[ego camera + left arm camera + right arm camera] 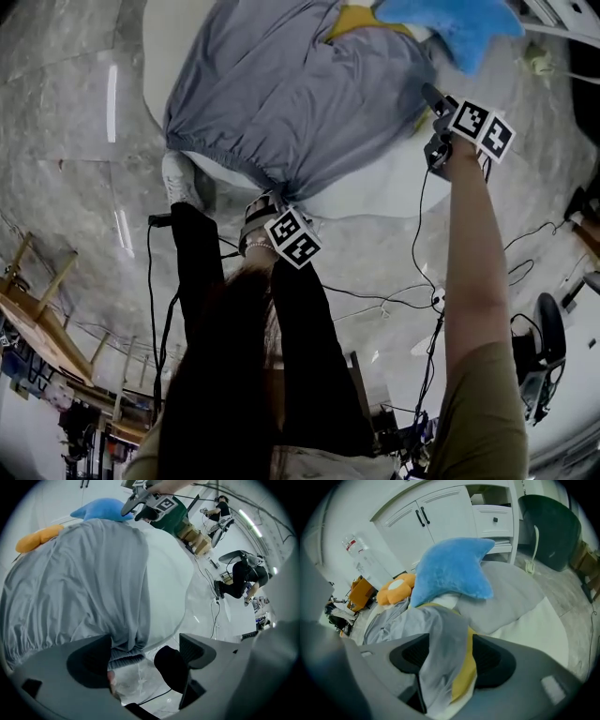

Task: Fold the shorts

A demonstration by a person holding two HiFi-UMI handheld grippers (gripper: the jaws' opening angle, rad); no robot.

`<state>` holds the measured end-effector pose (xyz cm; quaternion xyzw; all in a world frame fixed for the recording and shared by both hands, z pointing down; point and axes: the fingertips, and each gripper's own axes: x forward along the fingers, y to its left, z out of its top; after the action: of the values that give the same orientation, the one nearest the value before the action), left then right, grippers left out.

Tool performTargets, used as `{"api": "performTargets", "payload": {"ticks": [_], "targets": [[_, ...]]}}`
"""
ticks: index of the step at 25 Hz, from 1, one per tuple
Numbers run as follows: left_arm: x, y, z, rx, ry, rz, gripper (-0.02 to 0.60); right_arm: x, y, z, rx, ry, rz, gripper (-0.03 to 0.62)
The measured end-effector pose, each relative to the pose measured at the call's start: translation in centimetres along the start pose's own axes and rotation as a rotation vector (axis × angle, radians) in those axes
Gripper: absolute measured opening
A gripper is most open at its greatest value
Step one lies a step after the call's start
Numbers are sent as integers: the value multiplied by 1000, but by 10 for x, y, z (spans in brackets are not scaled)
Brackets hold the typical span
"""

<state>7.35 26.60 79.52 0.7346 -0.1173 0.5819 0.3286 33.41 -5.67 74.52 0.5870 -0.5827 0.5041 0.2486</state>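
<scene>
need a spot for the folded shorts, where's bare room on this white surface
Free: the bare white surface right of the grey shorts, up to its rim. Crowded: the top, where the blue star plush lies by the shorts.

The person has long dark hair [220, 375] and wears an olive-green short-sleeved top [483, 394], black trousers [309, 356] and a white sneaker [178, 178], while the grey plastic left gripper [145, 660] and right gripper [447, 660] have black ribbed pads [490, 658], white cubes with black square markers [292, 237] and thin black cables [150, 281].
</scene>
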Motion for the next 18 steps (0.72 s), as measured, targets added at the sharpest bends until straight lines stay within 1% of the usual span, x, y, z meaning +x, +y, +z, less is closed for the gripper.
{"api": "performTargets", "payload": {"ticks": [4, 7, 9, 12, 14, 15, 17, 18], "targets": [[16, 5, -1, 10, 11, 8, 440, 26, -12, 2, -10, 2, -41, 290], [21, 7, 2, 25, 5, 21, 440, 39, -20, 9, -2, -12, -52, 288], [21, 8, 6, 22, -3, 28, 440, 45, -23, 12, 32, -14, -34, 287], [22, 9, 6, 14, -12, 44, 440, 51, -22, 11, 120, -12, 35, 264], [25, 9, 2, 19, -2, 57, 440, 51, -19, 6, 169, -3, 88, 230], [26, 8, 0, 21, 4, 60, 439, 50, -18, 4, 177, 8, 110, 219], [27, 9, -1, 23, 11, 68, 436, 46, -18, 1, 159, 38, 146, 146], [26, 10, -2, 26, 13, 78, 424, 43, -18, 0, 147, 54, 161, 92]]}}
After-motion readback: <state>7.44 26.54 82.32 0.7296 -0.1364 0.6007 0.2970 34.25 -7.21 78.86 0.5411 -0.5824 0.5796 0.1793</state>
